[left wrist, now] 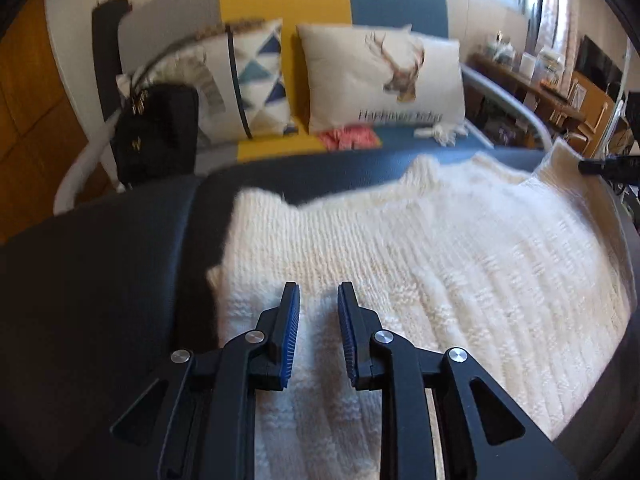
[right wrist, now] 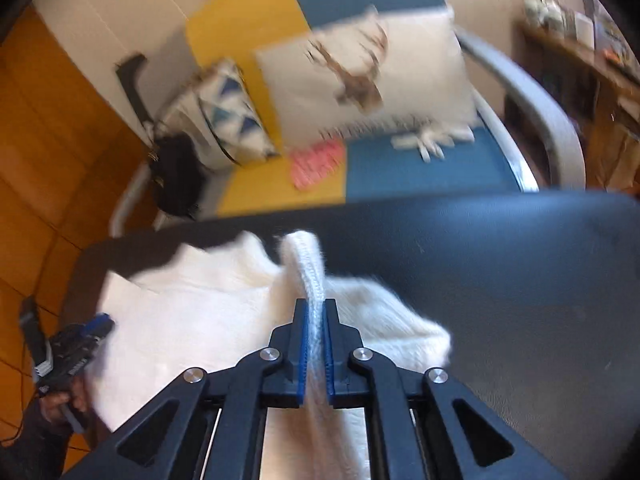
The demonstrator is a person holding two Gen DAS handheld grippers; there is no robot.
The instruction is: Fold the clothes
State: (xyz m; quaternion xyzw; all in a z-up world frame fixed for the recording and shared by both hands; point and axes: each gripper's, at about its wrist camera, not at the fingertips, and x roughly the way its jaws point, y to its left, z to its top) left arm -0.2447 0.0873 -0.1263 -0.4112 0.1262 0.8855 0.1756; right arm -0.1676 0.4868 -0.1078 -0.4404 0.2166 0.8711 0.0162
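Fingers of the left gripper (left wrist: pixel 318 304) stand spread above the white knit sweater (left wrist: pixel 420 248) near its left edge, bare dark table (left wrist: pixel 100 264) beside it, while the right gripper (right wrist: pixel 315 320) pinches a raised sweater fold.

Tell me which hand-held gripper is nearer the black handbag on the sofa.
Left. The left hand-held gripper hovers open over the sweater's end nearest the black handbag; the right hand-held gripper grips the far end.

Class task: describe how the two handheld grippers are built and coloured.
Both the left gripper and right gripper have black angular linkage arms with cut-out slots, round silver pivot pins, and two fingers faced with ribbed blue pads.
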